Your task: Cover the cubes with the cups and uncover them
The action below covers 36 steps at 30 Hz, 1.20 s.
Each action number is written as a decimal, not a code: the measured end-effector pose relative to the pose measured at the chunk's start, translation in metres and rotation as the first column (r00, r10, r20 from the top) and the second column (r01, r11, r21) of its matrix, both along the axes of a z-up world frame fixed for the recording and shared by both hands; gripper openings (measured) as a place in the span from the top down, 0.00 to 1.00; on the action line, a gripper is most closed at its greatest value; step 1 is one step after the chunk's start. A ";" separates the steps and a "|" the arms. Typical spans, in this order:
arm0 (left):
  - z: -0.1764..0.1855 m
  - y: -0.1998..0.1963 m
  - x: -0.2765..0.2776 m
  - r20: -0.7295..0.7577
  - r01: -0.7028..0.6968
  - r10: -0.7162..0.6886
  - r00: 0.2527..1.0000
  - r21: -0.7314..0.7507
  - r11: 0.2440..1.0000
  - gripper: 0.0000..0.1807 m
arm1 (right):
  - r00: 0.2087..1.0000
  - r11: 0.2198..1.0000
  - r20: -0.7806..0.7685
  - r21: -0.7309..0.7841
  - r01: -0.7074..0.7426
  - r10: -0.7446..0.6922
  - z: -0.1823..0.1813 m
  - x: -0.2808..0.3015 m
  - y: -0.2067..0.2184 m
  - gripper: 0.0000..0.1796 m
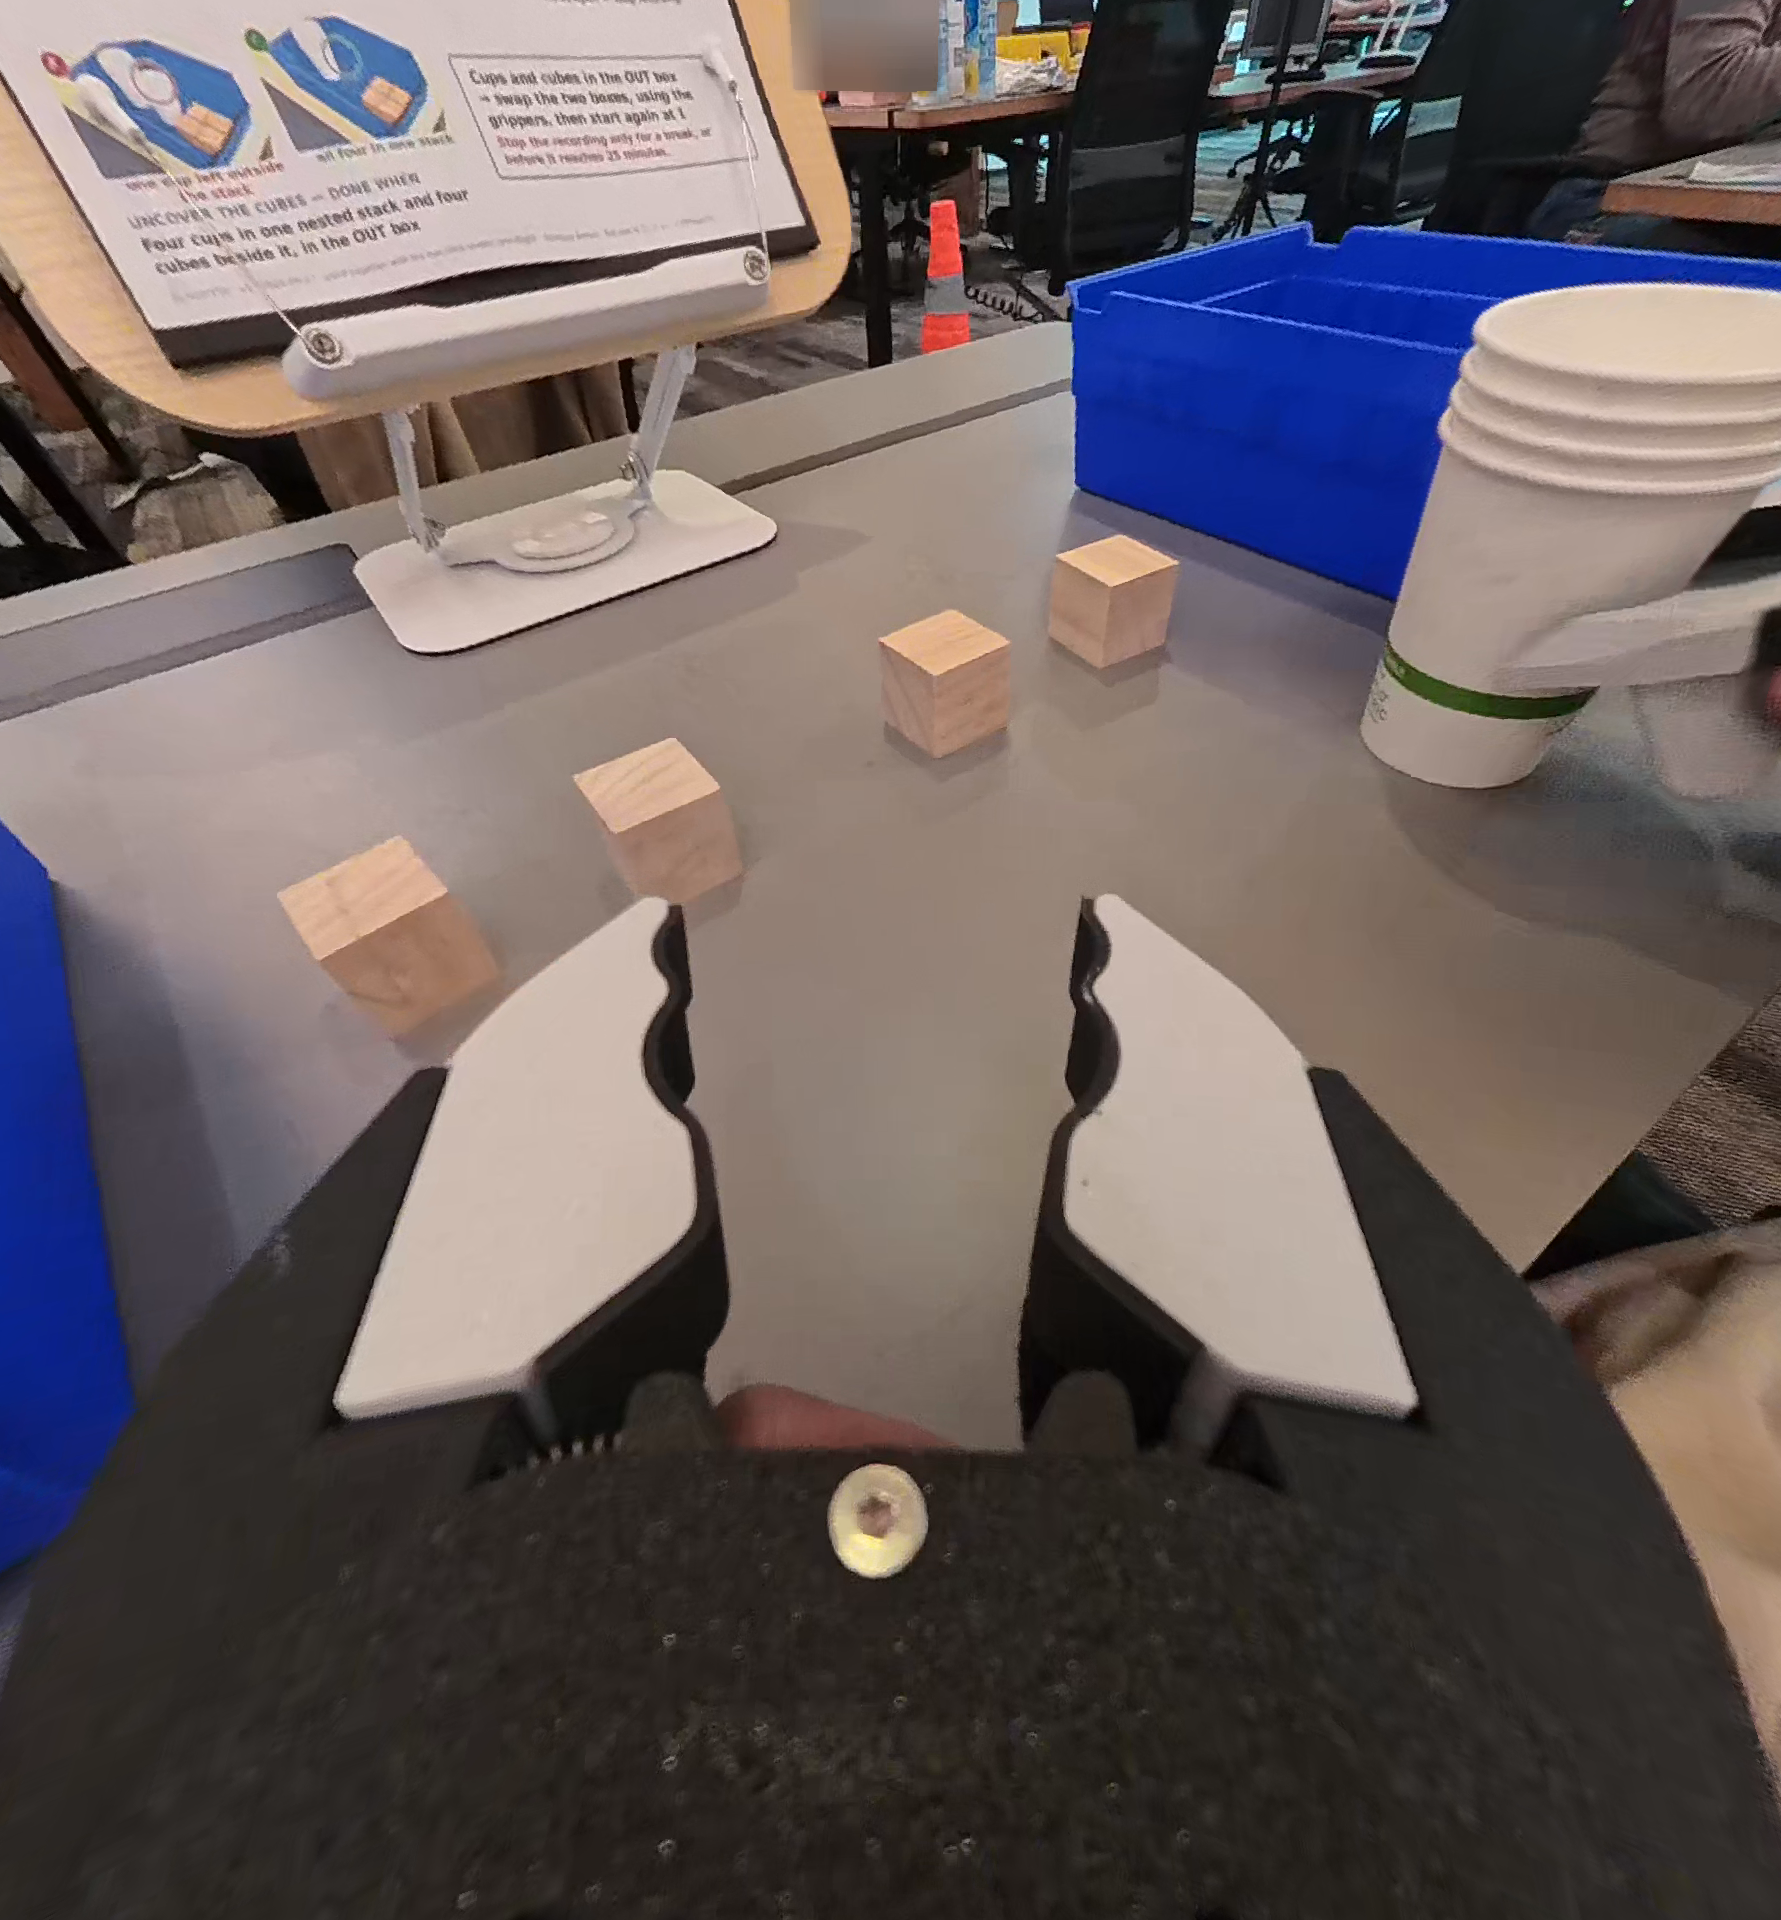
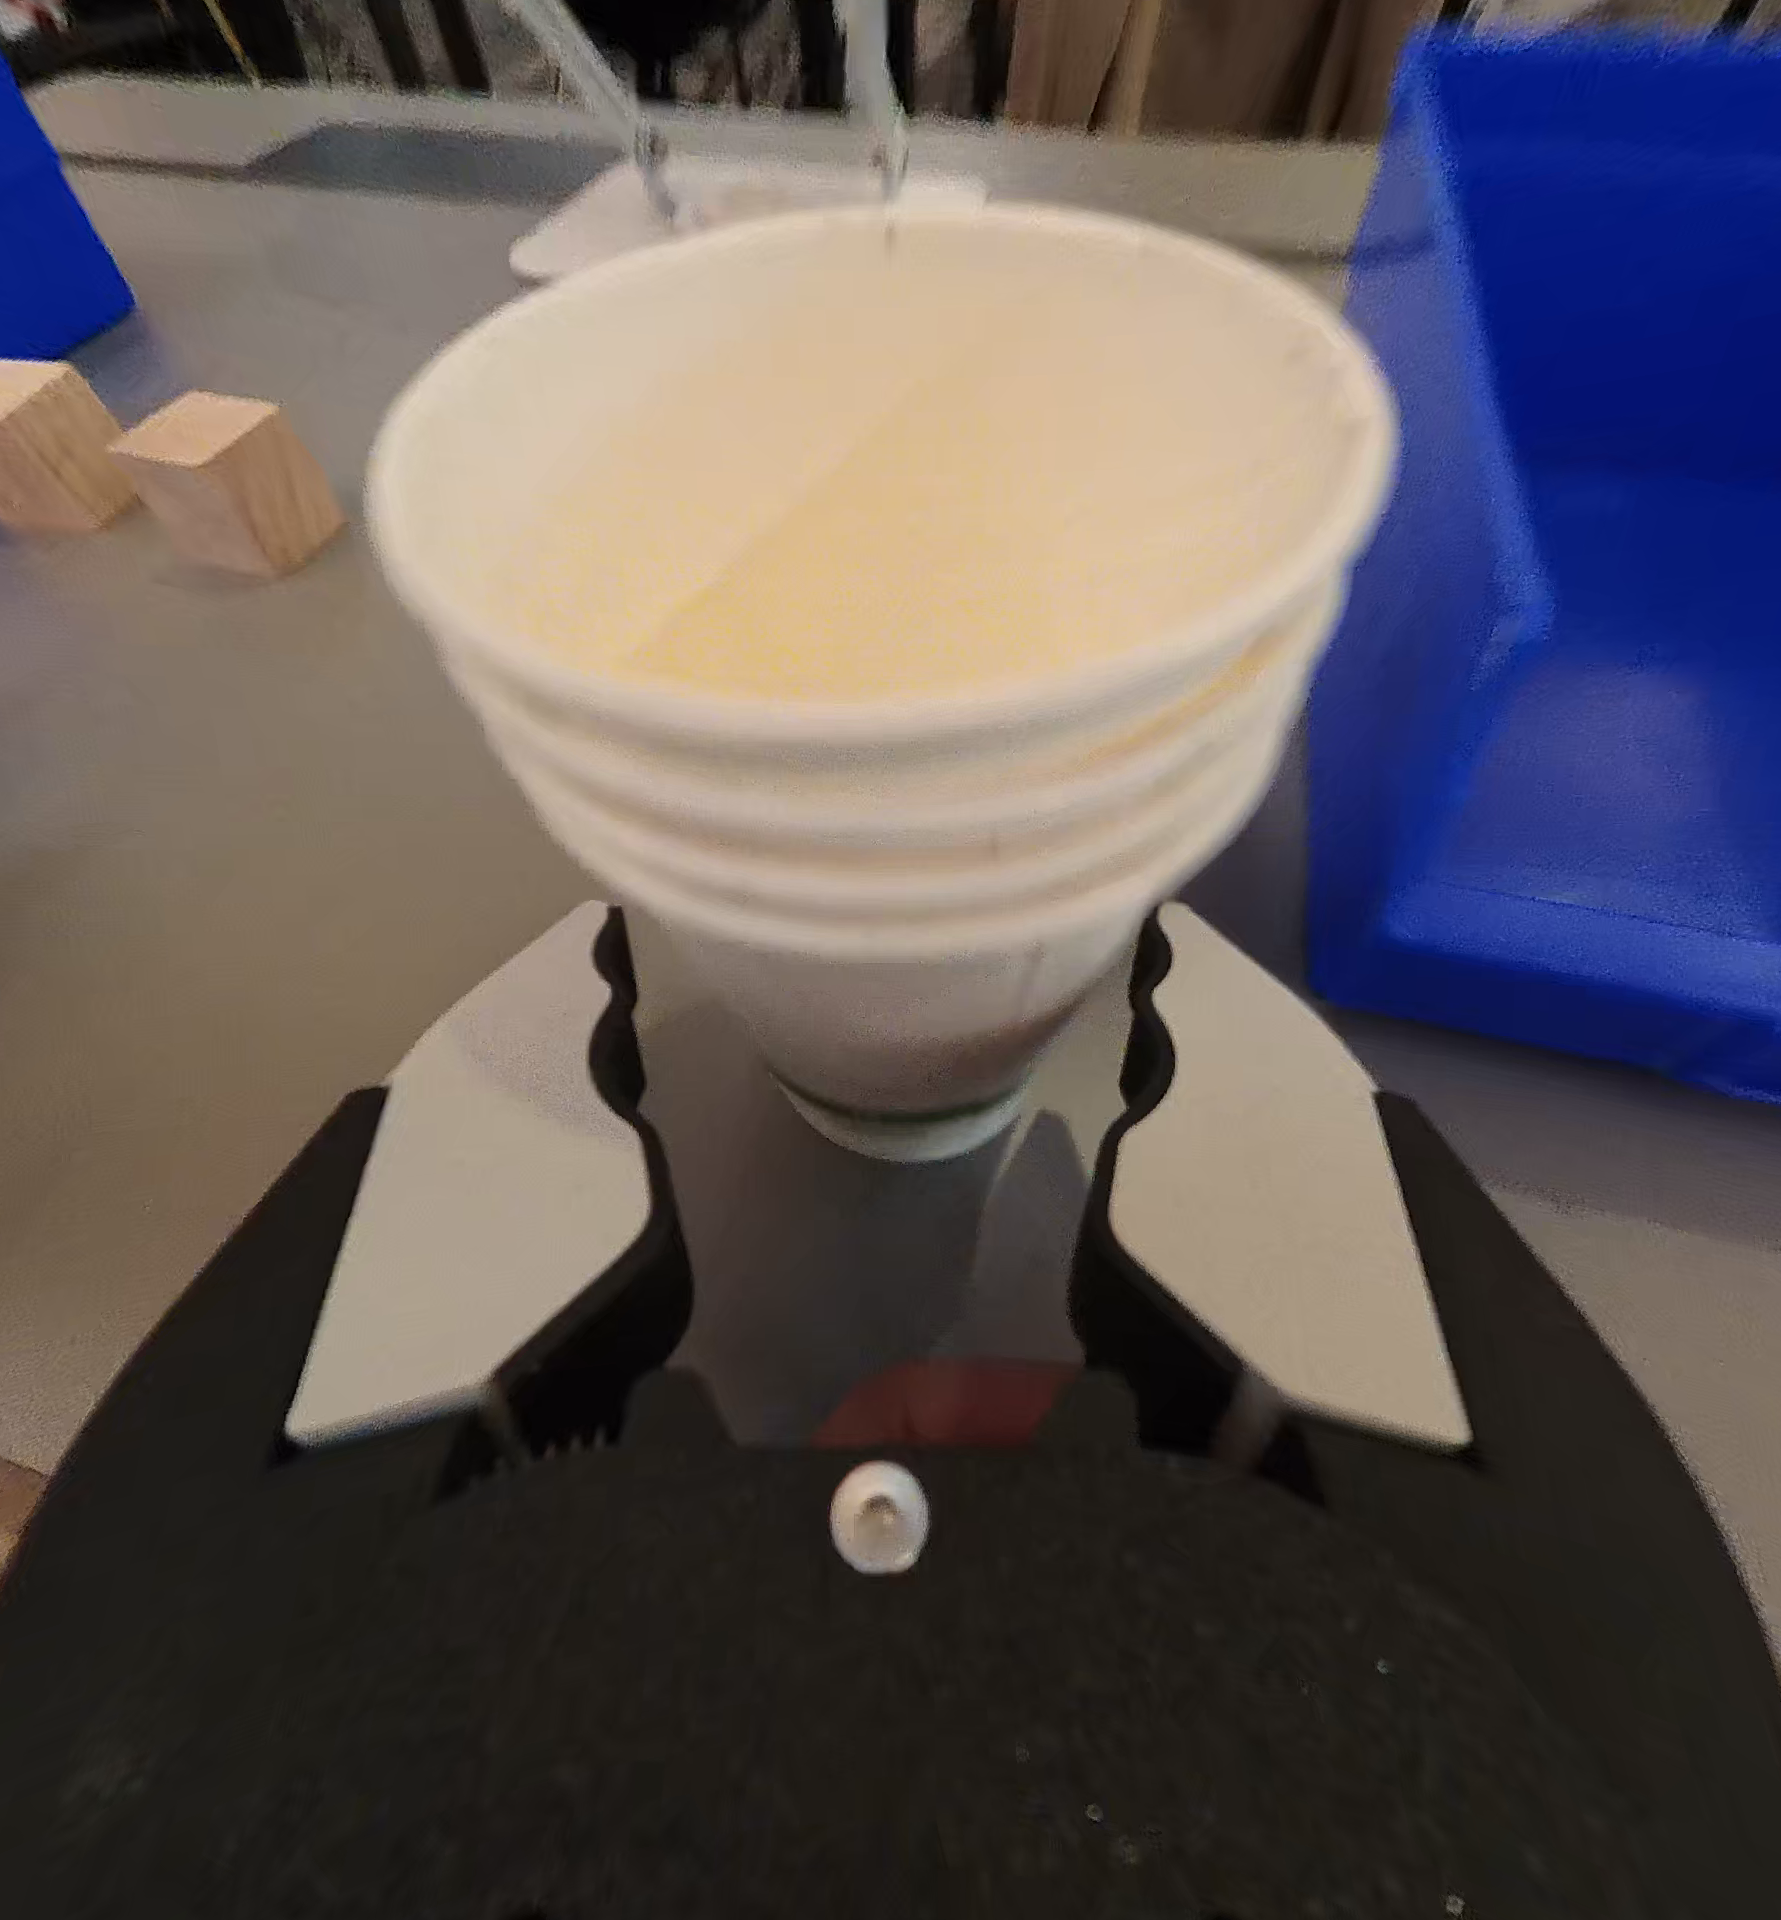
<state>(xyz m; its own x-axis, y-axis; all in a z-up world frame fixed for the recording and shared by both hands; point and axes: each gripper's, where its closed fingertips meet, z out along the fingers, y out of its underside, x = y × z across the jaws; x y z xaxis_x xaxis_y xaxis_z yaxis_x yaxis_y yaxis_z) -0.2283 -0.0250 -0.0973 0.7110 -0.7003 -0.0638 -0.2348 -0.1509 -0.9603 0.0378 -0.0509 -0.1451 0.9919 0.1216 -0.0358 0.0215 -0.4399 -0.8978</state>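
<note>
White cup stack [image 2: 881,623] upright between right gripper's [image 2: 881,971] spread fingers [image 2: 512,1195]

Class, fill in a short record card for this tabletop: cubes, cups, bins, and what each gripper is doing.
cubes: four wooden cubes in a loose row on the grey table, all uncovered
cups: stack of cups, nested, upright, mouth up
bins: blue bin behind the stack
left gripper: open, empty, near the cubes
right gripper: open, fingers either side of the stack
</note>
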 end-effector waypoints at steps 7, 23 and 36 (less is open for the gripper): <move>0.002 -0.004 0.002 -0.049 0.003 -0.001 0.999 0.052 0.999 0.61 | 0.996 0.996 -0.088 -0.086 -0.037 0.029 -0.002 -0.005 0.021 0.52; 0.001 -0.010 0.006 -0.078 0.021 -0.016 0.997 0.061 0.998 0.61 | 0.988 0.968 -0.053 0.199 0.155 -0.147 0.152 0.186 0.113 0.52; -0.014 -0.009 0.012 -0.144 0.022 -0.013 0.989 0.064 0.998 0.62 | 0.991 0.984 -0.042 -0.131 0.121 -0.127 0.013 0.213 0.227 0.51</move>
